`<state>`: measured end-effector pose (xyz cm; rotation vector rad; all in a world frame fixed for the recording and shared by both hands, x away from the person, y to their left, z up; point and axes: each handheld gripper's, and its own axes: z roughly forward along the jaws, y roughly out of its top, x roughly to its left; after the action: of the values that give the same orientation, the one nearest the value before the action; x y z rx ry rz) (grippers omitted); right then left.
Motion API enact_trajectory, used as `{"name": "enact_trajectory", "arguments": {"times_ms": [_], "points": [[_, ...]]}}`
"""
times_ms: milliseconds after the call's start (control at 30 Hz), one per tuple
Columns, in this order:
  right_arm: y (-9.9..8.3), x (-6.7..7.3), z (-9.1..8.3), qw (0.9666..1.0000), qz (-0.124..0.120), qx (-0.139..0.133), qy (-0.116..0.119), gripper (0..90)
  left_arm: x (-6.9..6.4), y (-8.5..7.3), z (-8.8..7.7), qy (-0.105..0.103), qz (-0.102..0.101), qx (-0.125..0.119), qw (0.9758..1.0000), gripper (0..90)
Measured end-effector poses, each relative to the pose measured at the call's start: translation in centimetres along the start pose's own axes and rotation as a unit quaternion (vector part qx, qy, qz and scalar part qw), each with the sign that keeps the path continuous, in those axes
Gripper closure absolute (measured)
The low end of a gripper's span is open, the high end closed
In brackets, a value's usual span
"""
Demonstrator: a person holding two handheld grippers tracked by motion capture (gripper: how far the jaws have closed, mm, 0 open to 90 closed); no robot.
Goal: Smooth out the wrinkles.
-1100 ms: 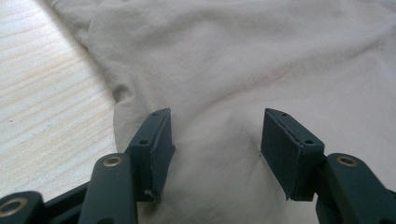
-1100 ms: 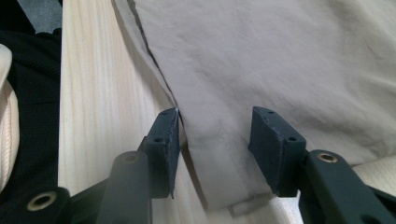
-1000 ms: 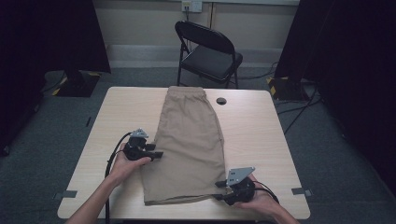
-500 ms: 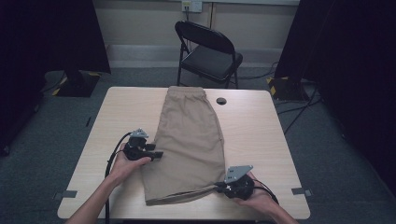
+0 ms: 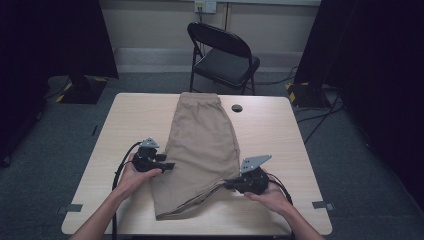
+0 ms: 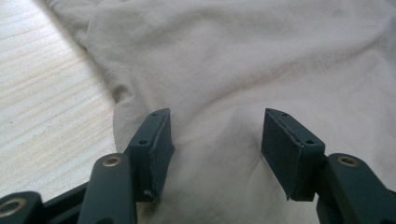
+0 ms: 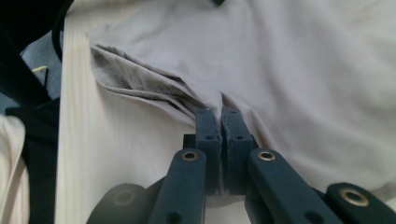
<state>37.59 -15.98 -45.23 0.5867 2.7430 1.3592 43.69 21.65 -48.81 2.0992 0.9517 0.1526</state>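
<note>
The shorts (image 6: pixel 261 60) run past the top, right and bottom edges of the left gripper view. The right gripper (image 7: pixel 219 122) hides the pinched hem fold between its pads. The small dark disc (image 5: pixel 237 108) on the table (image 5: pixel 115 125) is too small to identify.

The shorts (image 5: pixel 204 145) are plain khaki, unpatterned; the table (image 5: pixel 280 135) is pale wood with a fine grain; both grippers, left (image 5: pixel 167 165) and right (image 5: pixel 229 184), are black, the right topped by a grey plate; the folding chair (image 5: pixel 225 57) is black; the floor (image 5: pixel 350 150) is grey-blue
</note>
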Motion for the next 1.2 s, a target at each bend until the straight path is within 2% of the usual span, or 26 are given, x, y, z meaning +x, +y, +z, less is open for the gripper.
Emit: {"name": "enact_trajectory", "arguments": {"times_ms": [100,200,333,467,533,633,733,800,867,967,1033,1100,1200], "points": [[0.7,-0.7,0.1,1.0000,0.002,0.003,-0.009,87.4,0.0,0.0,0.0,-0.002,0.001,-0.001,1.0000,42.7],[0.9,-2.0,0.6,0.9997,0.018,0.006,-0.015,87.4,0.1,0.0,0.0,-0.003,0.000,-0.001,1.0000,42.7],[0.4,-4.1,2.0,0.9980,0.059,-0.001,-0.023,87.2,0.0,0.1,0.0,-0.001,0.001,0.003,1.0000,42.5],[-0.4,-5.2,3.3,0.9963,0.076,0.022,-0.034,87.2,-0.3,0.3,-0.6,-0.012,-0.008,0.002,0.9999,42.5],[-0.4,-5.3,3.5,0.9961,0.078,0.023,-0.034,87.2,-0.8,0.4,-1.5,-0.030,-0.002,-0.008,0.9995,42.8],[-0.5,-5.2,3.6,0.9961,0.077,0.027,-0.034,87.1,-2.3,0.6,-3.2,-0.058,0.010,-0.041,0.9974,42.8],[-0.5,-5.1,3.6,0.9961,0.075,0.029,-0.037,87.1,-3.5,0.0,-4.5,-0.082,0.016,-0.050,0.9952,39.9],[-0.5,-5.0,3.6,0.9962,0.072,0.030,-0.039,87.1,-4.5,-0.9,-5.5,-0.097,0.027,-0.053,0.9935,36.2],[-0.5,-5.0,3.6,0.9961,0.071,0.031,-0.042,87.0,-5.2,-1.3,-6.1,-0.096,0.028,-0.065,0.9928,33.7],[-0.5,-5.1,3.8,0.9961,0.071,0.032,-0.041,87.0,-6.4,-1.1,-6.1,-0.112,0.035,-0.064,0.9910,26.5],[-0.5,-5.1,3.8,0.9959,0.073,0.033,-0.042,87.0,-6.9,-0.8,-6.0,-0.108,0.043,-0.068,0.9909,25.5],[-0.5,-5.1,3.8,0.9960,0.071,0.033,-0.043,87.0,-7.2,-0.6,-6.0,-0.113,0.052,-0.063,0.9903,25.1],[-0.6,-5.1,3.8,0.9960,0.074,0.031,-0.040,86.9,-6.8,-1.4,-5.4,-0.107,0.044,-0.038,0.9926,24.6]]}}
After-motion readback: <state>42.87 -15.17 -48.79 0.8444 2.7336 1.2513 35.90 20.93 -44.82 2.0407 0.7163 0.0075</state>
